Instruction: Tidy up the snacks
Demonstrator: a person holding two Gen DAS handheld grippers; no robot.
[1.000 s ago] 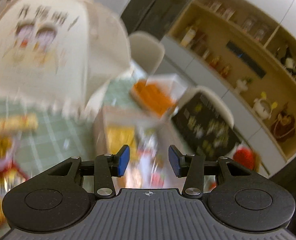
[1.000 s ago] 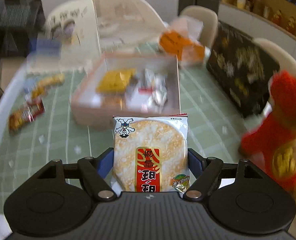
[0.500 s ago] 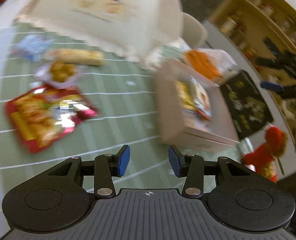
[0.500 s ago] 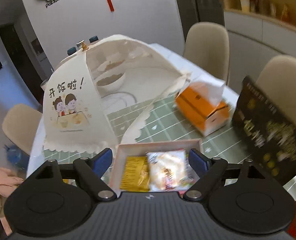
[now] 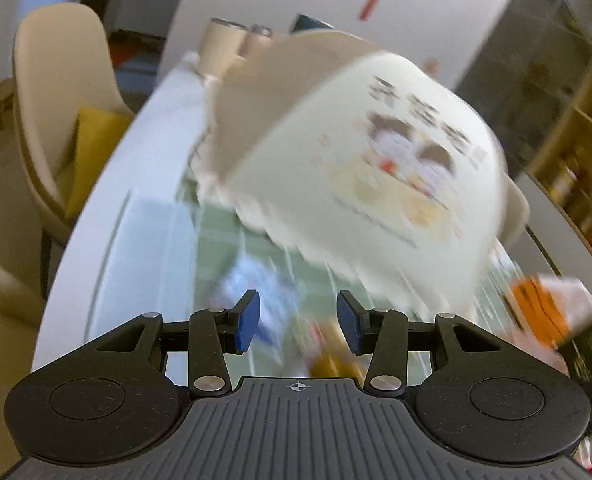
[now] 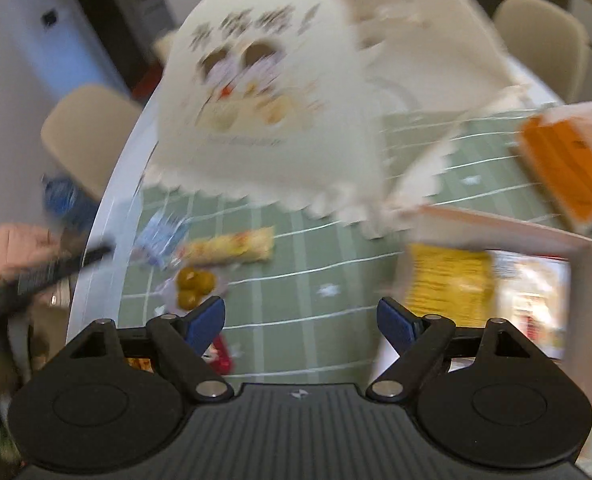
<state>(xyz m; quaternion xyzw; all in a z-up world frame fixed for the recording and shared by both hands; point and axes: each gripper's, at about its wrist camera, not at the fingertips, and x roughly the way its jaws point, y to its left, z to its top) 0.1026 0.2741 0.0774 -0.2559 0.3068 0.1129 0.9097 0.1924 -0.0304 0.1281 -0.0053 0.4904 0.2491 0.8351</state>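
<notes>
Now that the rice-cracker packet it held a second ago is gone from between its wide-spread jaws, right tool (image 6: 299,320), empty, swings left of the box (image 6: 496,232) toward loose snacks (image 6: 228,246); left tool (image 5: 298,327) half-open, empty.

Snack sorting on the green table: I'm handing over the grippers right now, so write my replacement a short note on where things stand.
Left gripper: open, empty, above the loose snacks.
Right gripper: open wide, empty.
Cardboard box: on the right in the right wrist view, already holding a yellow packet and at least one more pack beside it.
Left to do, loose on the green tablecloth: long yellow snack bar, clear pack of round brown sweets, pale blue packet, red packet by the right gripper.
Views are blurred; recheck before grasping.
</notes>
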